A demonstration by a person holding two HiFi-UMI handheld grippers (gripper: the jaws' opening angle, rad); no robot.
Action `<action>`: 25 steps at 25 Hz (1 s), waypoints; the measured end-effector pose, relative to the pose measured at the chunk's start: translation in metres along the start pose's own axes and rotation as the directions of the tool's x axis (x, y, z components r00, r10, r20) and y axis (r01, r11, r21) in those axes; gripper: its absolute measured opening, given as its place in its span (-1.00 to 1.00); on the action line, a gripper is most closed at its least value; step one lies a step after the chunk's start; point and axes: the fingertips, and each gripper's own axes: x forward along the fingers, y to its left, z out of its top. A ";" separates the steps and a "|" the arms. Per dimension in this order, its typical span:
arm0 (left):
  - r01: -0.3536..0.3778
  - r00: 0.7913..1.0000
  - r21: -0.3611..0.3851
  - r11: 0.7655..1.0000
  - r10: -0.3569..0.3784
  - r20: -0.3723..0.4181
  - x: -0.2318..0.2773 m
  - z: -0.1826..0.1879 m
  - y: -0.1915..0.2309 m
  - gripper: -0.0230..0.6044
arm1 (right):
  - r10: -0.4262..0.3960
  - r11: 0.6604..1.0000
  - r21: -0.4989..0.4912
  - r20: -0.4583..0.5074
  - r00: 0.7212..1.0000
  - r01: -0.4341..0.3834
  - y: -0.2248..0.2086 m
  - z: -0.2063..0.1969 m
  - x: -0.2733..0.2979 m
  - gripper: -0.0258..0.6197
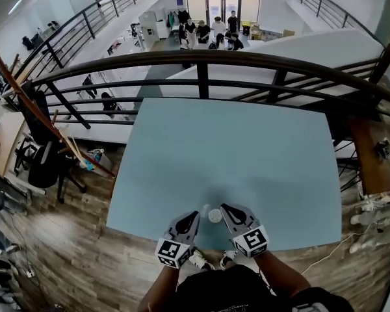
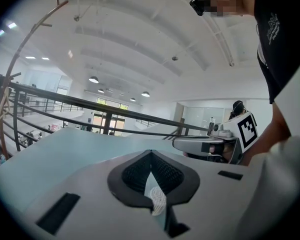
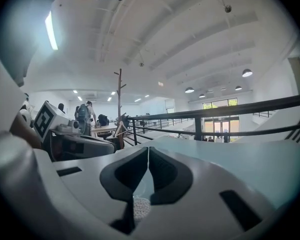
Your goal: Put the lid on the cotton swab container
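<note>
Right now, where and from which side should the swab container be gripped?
Probably across its round side wall, from the near edge of the table. The container looks small and round, standing between the left tool and right tool, so opposite sides suit a pinch. Both tools are shut; one must open first.

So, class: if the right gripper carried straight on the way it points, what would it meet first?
Probably nothing close: the right gripper, tongs shut, aims over the blue table toward the railing; the small white thing lies beside its tip.

Blue table [image 1: 247, 161]; black railing [image 1: 201, 58] beyond; wood floor [image 1: 84, 252] beneath.
</note>
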 end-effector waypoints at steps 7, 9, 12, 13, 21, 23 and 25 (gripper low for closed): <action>0.007 0.998 -0.020 1.000 -0.008 -0.054 0.002 -0.030 0.006 -0.89 | -0.029 0.999 -0.026 -0.077 0.997 0.027 0.001 -0.042 -0.006 -0.86; 0.004 0.998 -0.031 1.000 -0.006 -0.061 0.001 -0.037 0.015 -0.89 | -0.020 0.999 -0.027 -0.099 0.995 0.018 0.007 -0.054 0.000 -0.86; -0.005 0.997 -0.043 0.999 0.002 -0.081 0.002 -0.049 0.021 -0.89 | 0.007 1.000 -0.029 -0.133 0.991 -0.011 0.012 -0.074 0.000 -0.85; -0.009 0.996 -0.047 0.999 0.004 -0.087 0.002 -0.053 0.022 -0.89 | 0.014 0.999 -0.030 -0.145 0.989 -0.018 0.012 -0.083 -0.001 -0.85; -0.023 0.990 -0.064 0.998 0.014 -0.137 0.013 -0.078 0.034 -0.89 | 0.049 0.999 -0.002 -0.212 0.976 -0.051 0.012 -0.116 0.010 -0.60; -0.033 0.989 -0.067 0.997 0.023 -0.143 0.018 -0.084 0.038 -0.89 | 0.054 0.998 -0.012 -0.230 0.972 -0.058 0.008 -0.126 0.013 -0.40; -0.043 0.988 -0.070 0.997 0.033 -0.148 0.020 -0.088 0.044 -0.89 | 0.049 0.998 -0.022 -0.248 0.968 -0.057 0.005 -0.134 0.017 -0.35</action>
